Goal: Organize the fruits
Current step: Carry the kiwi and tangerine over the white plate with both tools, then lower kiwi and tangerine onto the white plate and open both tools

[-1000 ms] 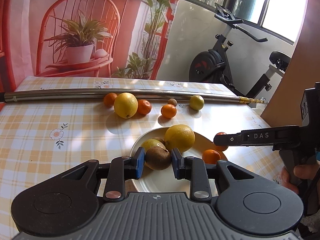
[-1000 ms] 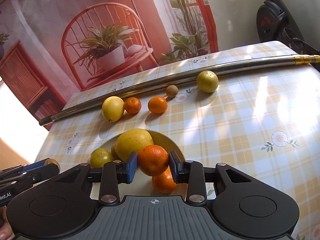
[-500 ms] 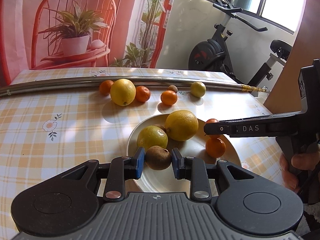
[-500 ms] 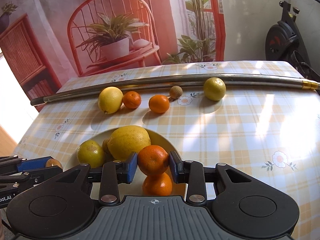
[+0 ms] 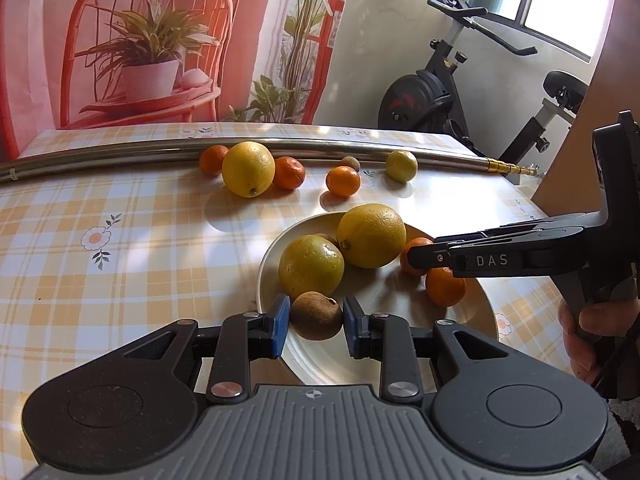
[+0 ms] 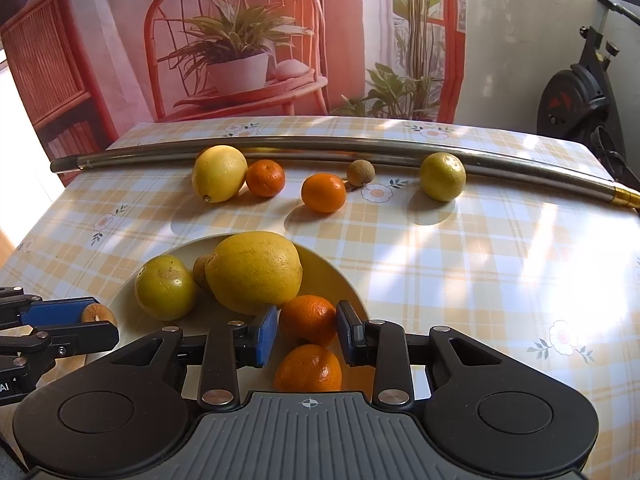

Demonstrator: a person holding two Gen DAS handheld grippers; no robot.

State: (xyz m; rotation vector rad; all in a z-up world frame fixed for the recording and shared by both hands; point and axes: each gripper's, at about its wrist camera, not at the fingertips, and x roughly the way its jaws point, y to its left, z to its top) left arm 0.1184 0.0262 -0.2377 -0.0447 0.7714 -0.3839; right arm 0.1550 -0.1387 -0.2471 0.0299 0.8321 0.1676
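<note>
I'm holding two fruits over the plate (image 5: 476,304) on the desk (image 5: 120,216). Left gripper (image 5: 316,318): fingers clamping the brown fruit (image 5: 316,315) across its middle, just above the plate's near rim. Right gripper (image 6: 307,330): fingers pinching a small orange (image 6: 308,320) at its widest part, directly over another orange (image 6: 308,368). Judging both as light and firm, but round, so they're likely rolling on release. The orange's peel looks slick; the brown skin looks rougher, better bite. I'm keeping grips at the equator and squeezing moderately, since the flesh probably bruises.
</note>
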